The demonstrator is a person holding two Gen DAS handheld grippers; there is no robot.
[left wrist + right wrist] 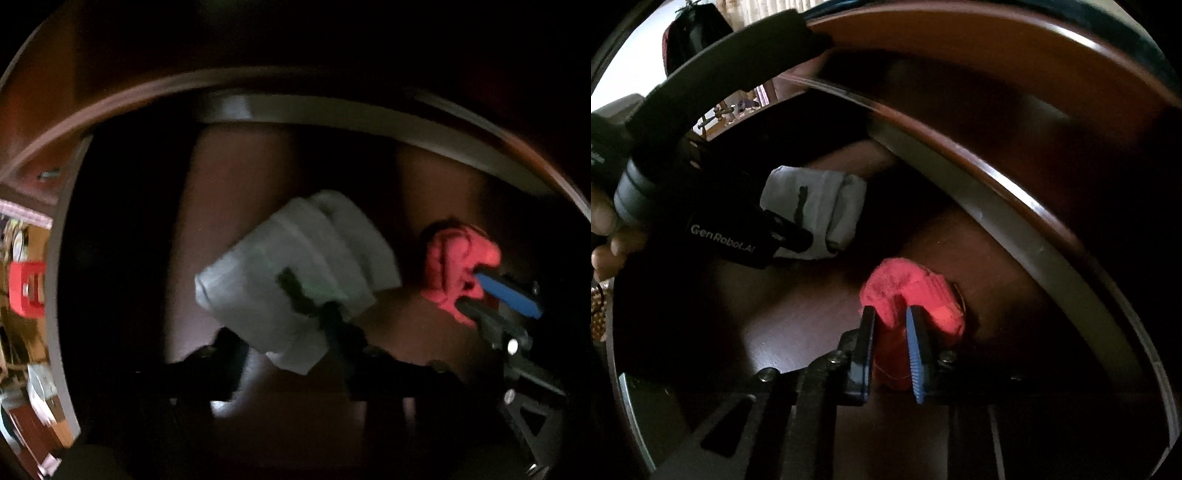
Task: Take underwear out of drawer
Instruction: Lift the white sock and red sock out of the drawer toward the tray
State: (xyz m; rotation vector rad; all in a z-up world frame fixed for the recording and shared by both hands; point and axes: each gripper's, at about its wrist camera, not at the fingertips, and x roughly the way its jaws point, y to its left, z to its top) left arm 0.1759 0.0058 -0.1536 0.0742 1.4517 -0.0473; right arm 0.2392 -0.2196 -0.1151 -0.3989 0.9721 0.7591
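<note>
Inside a dark wooden drawer (332,122) lie two pieces of underwear. A folded white piece (295,258) sits mid-drawer, and my left gripper (280,332) is shut on its near edge, its dark fingers partly hidden by the cloth. A bunched red piece (454,266) lies to the right, and my right gripper (469,290) is clamped on it. In the right wrist view the red piece (912,288) is pinched between the black and blue pads of my right gripper (891,317). Beyond it, the left gripper (801,236) meets the white piece (820,206).
The drawer's grey rim (1015,221) curves along the far and right sides, with the dark cabinet front above it. A person's hand (605,236) holds the left tool. Outside the drawer at left stand a red crate (26,288) and room clutter.
</note>
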